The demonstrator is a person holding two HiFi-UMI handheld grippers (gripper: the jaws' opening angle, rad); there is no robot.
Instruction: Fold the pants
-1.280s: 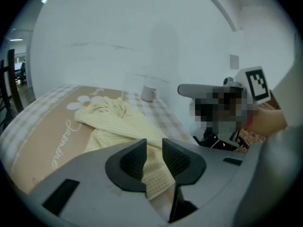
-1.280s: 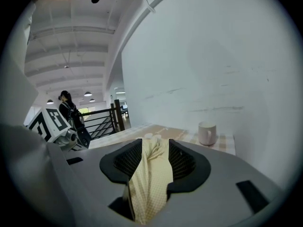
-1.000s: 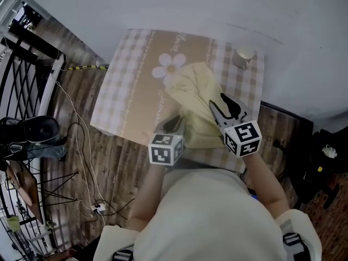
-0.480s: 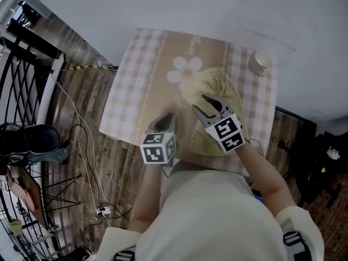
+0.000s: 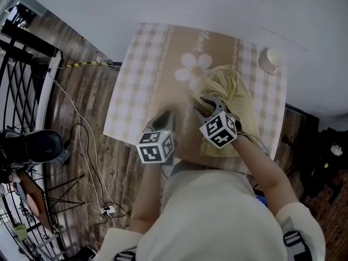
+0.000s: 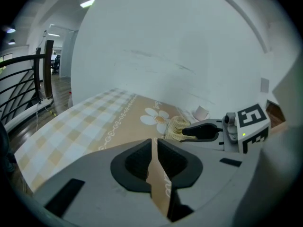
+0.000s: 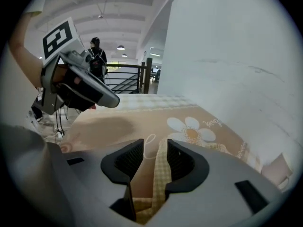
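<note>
Seen from the head view, the checked tablecloth (image 5: 138, 86) with its printed daisy (image 5: 194, 67) covers the table and fills the middle of my picture. Wooden floor (image 5: 103, 162) lies off at 9 o'clock. The pants (image 5: 235, 88), pale yellow and checked, lie bunched in a long heap on the cloth's right half. The heap starts just at 4 o'clock of the daisy and runs toward the near edge at 5 o'clock.

My right gripper (image 5: 199, 103) sits at the heap's 9 o'clock edge. Its jaws are closing with a strip of the pants fabric standing between them. The strip is against one pad and there is a gap on the other side, so it is not yet clamped.

My left gripper (image 5: 163, 118) hovers at 8 o'clock of the right one, over bare cloth near the front edge. Its jaws are drawn in to a narrow slit and hold nothing.

A small pale cup (image 5: 270, 60) stands at 1 o'clock of the pants, apart from them.
</note>
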